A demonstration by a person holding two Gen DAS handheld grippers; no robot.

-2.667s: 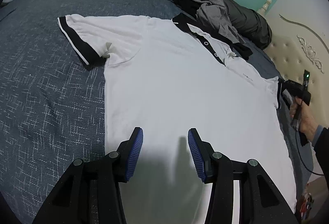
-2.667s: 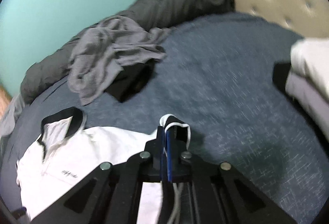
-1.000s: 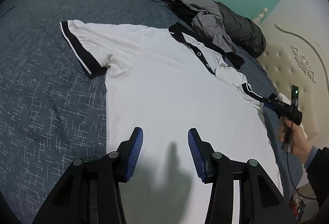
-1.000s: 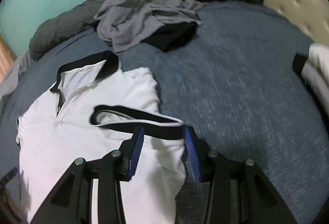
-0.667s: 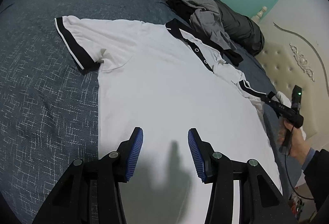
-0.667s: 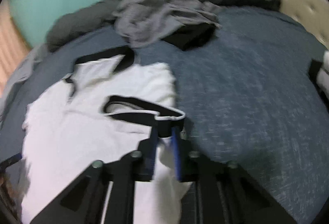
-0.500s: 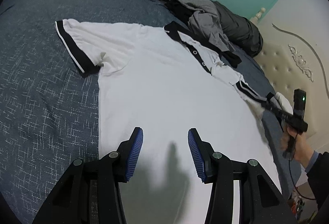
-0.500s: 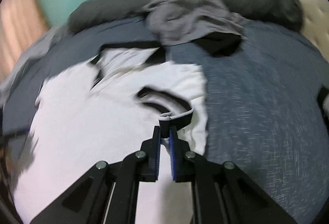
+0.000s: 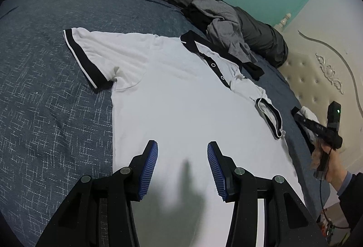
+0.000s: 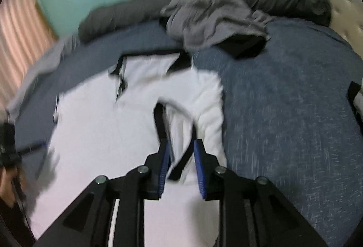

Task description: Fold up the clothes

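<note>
White polo shirt (image 9: 181, 99) flat on your bed (image 9: 45, 110), its sleeve (image 10: 179, 133) now folded inward and released, your right gripper (image 10: 180, 156) just reopened around it, left gripper (image 9: 182, 151) spread, empty.

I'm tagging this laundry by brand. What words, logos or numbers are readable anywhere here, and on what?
Nothing can be read.
White polo shirt: a tiny dark mark on the chest near the folded-in sleeve, too small to read.
Right gripper: a green light on its body, no lettering legible.
Grey clothes and bed cover: no print visible.
</note>
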